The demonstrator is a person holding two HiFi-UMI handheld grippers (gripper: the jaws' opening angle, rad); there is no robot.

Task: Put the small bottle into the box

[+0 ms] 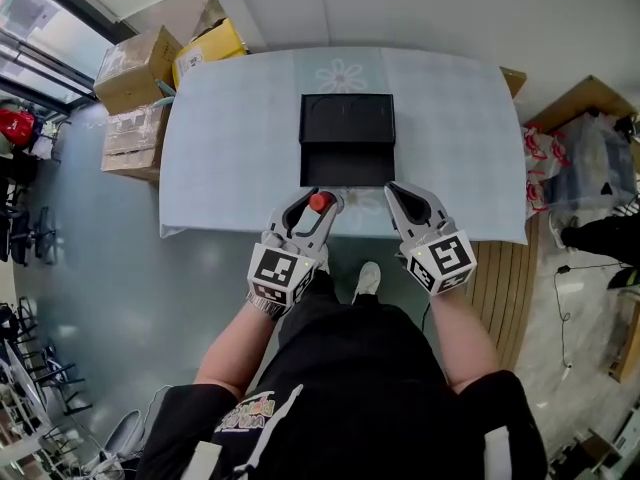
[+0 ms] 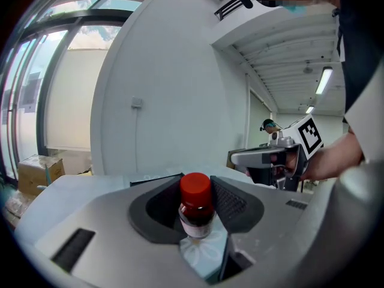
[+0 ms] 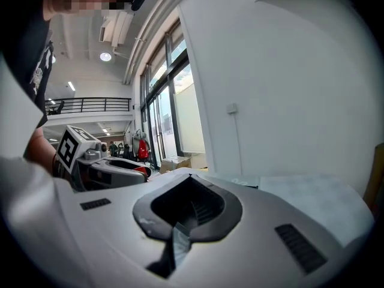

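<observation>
The left tool (image 1: 316,208) is clenched on the small bottle (image 2: 196,209), whose red cap stands up between the jaws. Only the left gripper view shows the bottle's dark contents and pale label. The head view places it over the near edge of the table (image 1: 230,128), just short of the open black box (image 1: 347,118), which lies at the table's middle. The right tool (image 3: 179,221) is pressed together with nothing between its jaws, which its own view alone makes plain. The head view sets it beside the left tool over the same near edge, apart from the box.
</observation>
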